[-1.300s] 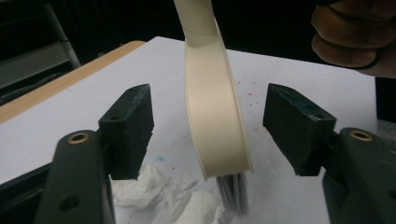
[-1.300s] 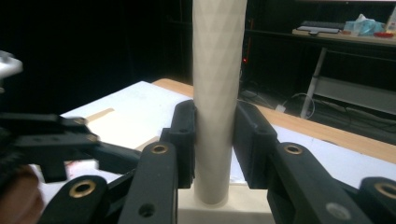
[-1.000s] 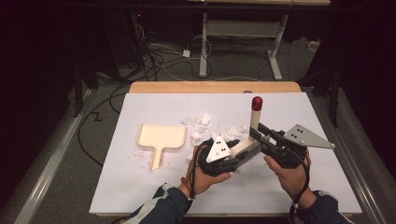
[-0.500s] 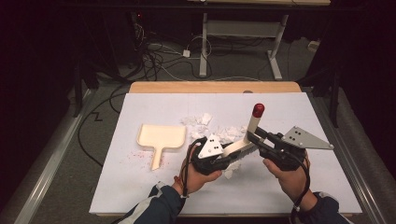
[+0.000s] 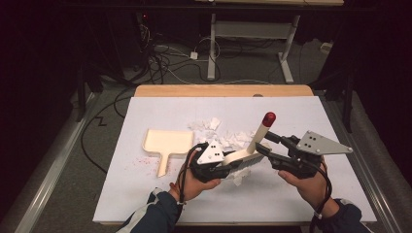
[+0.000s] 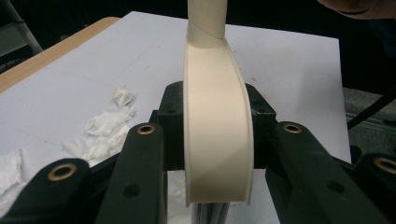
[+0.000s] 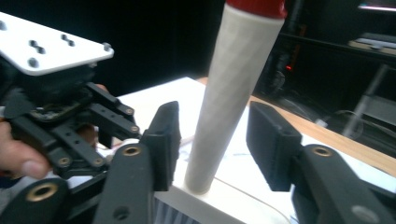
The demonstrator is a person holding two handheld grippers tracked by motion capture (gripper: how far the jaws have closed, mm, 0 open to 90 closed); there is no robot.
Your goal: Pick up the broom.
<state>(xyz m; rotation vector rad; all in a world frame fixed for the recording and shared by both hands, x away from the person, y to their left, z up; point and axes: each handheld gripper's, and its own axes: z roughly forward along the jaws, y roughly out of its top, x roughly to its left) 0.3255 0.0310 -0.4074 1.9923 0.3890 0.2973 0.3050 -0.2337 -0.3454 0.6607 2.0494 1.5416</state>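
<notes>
Two grippers are meeting over a cream brush [image 5: 243, 156] in the high view, its red-capped handle tilting up above paper scraps [image 5: 228, 137] on the counter [image 5: 291, 109]. Left gripper [image 6: 218, 140] view: the fingers are clamping the brush's curved cream head. Right gripper [image 7: 212, 140] view: the fingers are standing wide around the ribbed handle [image 7: 231, 93], not touching it.

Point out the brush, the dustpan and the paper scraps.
brush [image 5: 257, 137], high view, on its cream handle below the red tip.
dustpan [image 5: 165, 141], high view, on its flat cream tray.
paper scraps [image 5: 210, 125], high view, on the white heap behind the grippers.
</notes>
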